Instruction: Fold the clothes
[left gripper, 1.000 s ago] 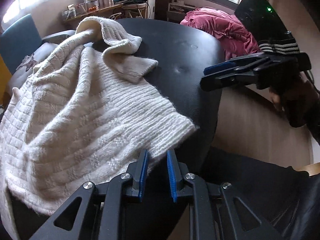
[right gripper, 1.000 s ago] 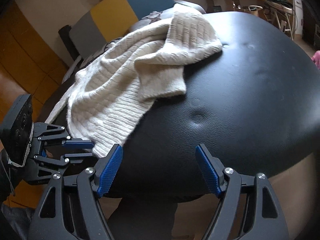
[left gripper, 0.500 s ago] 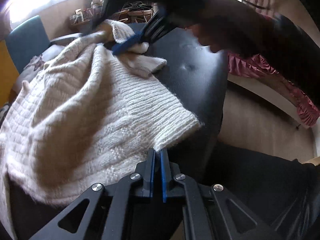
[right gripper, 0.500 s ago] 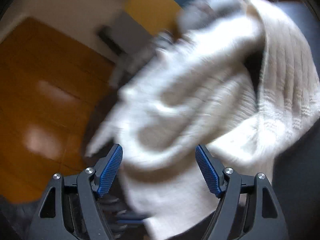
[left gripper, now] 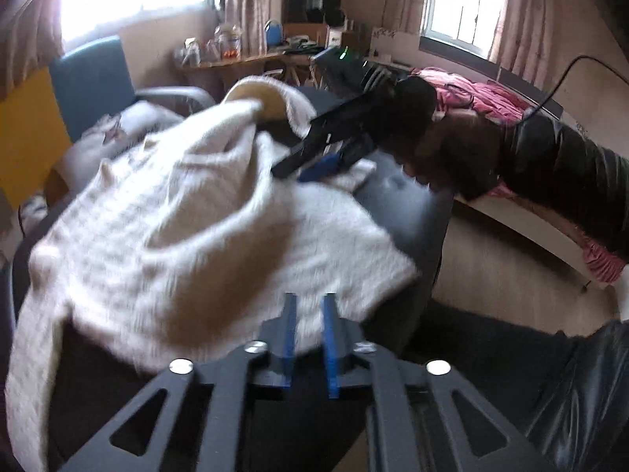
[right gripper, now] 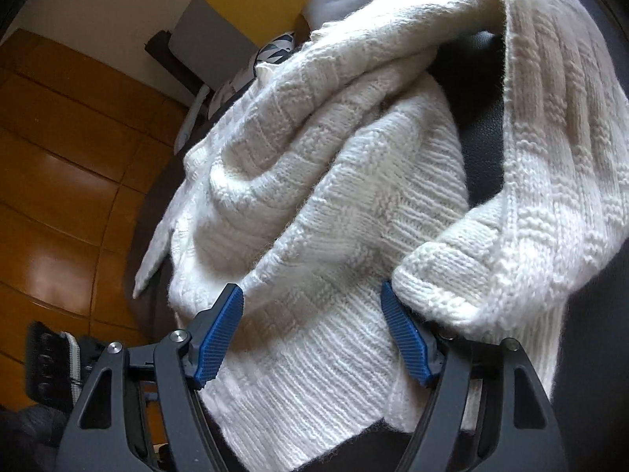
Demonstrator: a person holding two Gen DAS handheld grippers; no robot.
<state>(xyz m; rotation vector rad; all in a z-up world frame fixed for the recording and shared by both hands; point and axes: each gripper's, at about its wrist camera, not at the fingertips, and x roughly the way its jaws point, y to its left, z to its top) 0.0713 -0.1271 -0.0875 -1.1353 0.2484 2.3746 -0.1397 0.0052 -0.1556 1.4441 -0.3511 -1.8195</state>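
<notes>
Now way over the white sweater [right gripper: 334, 204], right gripper [right gripper: 310, 334] closing, sweater between; left gripper [left gripper: 308, 338] opening, sweater hem between.

bright windows [left gripper: 464, 4], orange floor [right gripper: 59, 181], blue chair [left gripper: 94, 74]

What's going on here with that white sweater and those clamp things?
A person holding a two-finger tool in each hand is folding a cream knit sweater on a black padded table. The left tool has the sweater's near hem between its fingers, which are opening. The right tool is wide around a bunched fold near the sleeve cuff, closing slightly, not yet gripping.
</notes>
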